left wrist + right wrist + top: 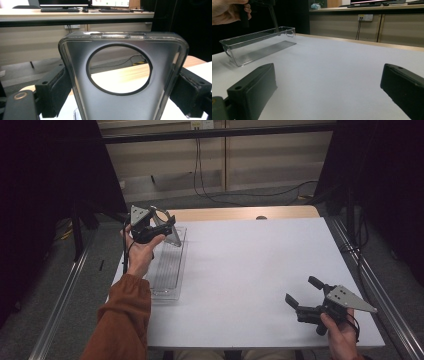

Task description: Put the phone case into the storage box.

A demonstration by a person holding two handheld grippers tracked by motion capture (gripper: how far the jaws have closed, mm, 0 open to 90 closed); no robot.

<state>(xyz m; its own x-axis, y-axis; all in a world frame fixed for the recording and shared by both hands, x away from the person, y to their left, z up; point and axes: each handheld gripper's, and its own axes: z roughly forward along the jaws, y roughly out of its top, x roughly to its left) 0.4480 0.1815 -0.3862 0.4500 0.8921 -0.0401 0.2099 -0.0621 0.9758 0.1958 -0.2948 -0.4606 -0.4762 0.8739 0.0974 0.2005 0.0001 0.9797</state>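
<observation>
From above we see a white table with a person's two hands coming in from the near edge, each holding a two-jaw gripper. The left gripper is raised over the far end of a clear plastic tray that sits along the table's left side, and its jaws are closed on a translucent phone case — we can make out the case hanging down from the jaws toward the tray, tilted, though we cannot tell from this view whether its lower edge touches the tray. In the left gripper view the phone case stands upright between the two black pads, which press on its two side edges; its large round camera cut-out faces us, and through it we see the wooden far edge of the table. The left hand, in an orange-brown sleeve, holds that gripper from below. The right gripper is low over the near right corner of the table, well apart from the tray, with its jaws spread wide and nothing between them; the right hand grips it from behind. In the right gripper view the two black pads stand far apart over bare white table, and the clear plastic tray lies farther off at the left — a long, narrow, ribbed-bottomed box with the dark edge of the case reaching down at its far end.
</observation>
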